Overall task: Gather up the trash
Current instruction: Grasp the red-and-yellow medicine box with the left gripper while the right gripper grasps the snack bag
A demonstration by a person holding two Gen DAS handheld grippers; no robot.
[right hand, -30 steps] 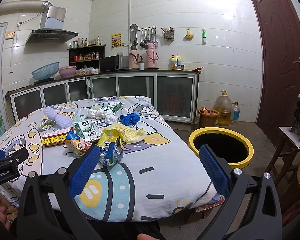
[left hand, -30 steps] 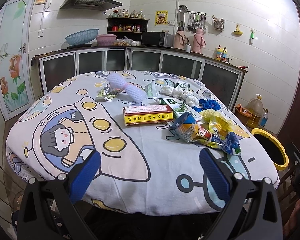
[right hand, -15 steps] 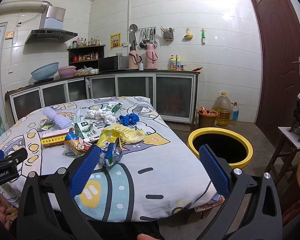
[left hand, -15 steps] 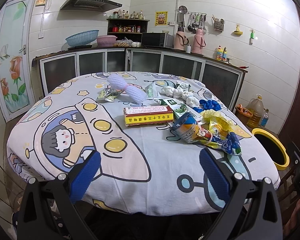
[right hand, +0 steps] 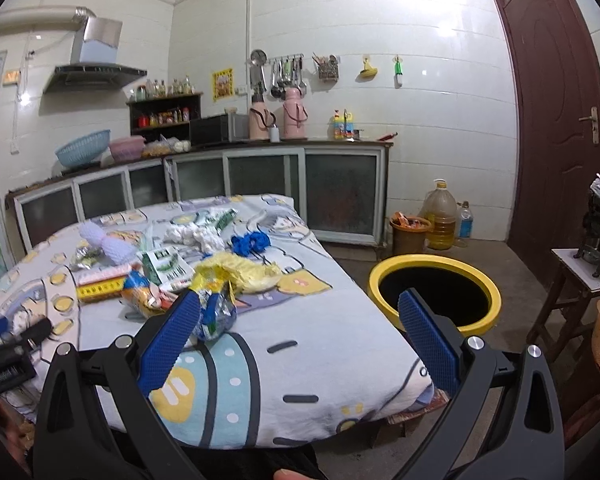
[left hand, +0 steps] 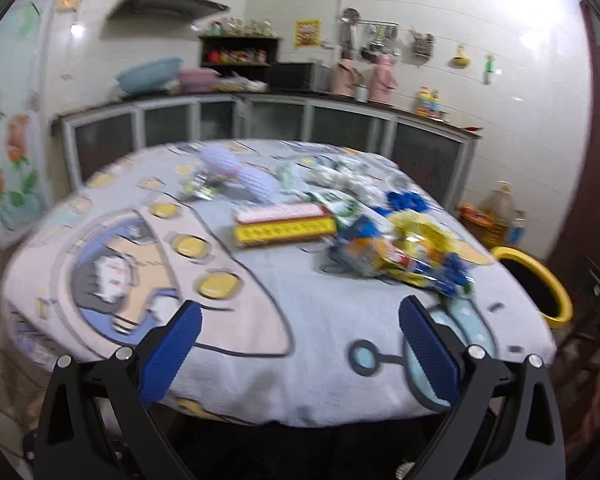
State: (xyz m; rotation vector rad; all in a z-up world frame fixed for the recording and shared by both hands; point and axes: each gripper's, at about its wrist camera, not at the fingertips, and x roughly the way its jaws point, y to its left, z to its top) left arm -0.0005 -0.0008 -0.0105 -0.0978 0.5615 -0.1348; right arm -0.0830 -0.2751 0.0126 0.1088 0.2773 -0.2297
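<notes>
Kitchen table (right hand: 300, 380) piled with wrappers (right hand: 216, 312), bin (right hand: 434, 294) alongside, both grippers (left hand: 300, 340) (right hand: 298, 338) spread wide and empty; best to grab the nearest wrapper first, pinching low.

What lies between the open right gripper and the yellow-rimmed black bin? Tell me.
In the right wrist view, only the cartoon tablecloth's near right corner and bare concrete floor separate the right gripper from the yellow-rimmed black bin.
</notes>
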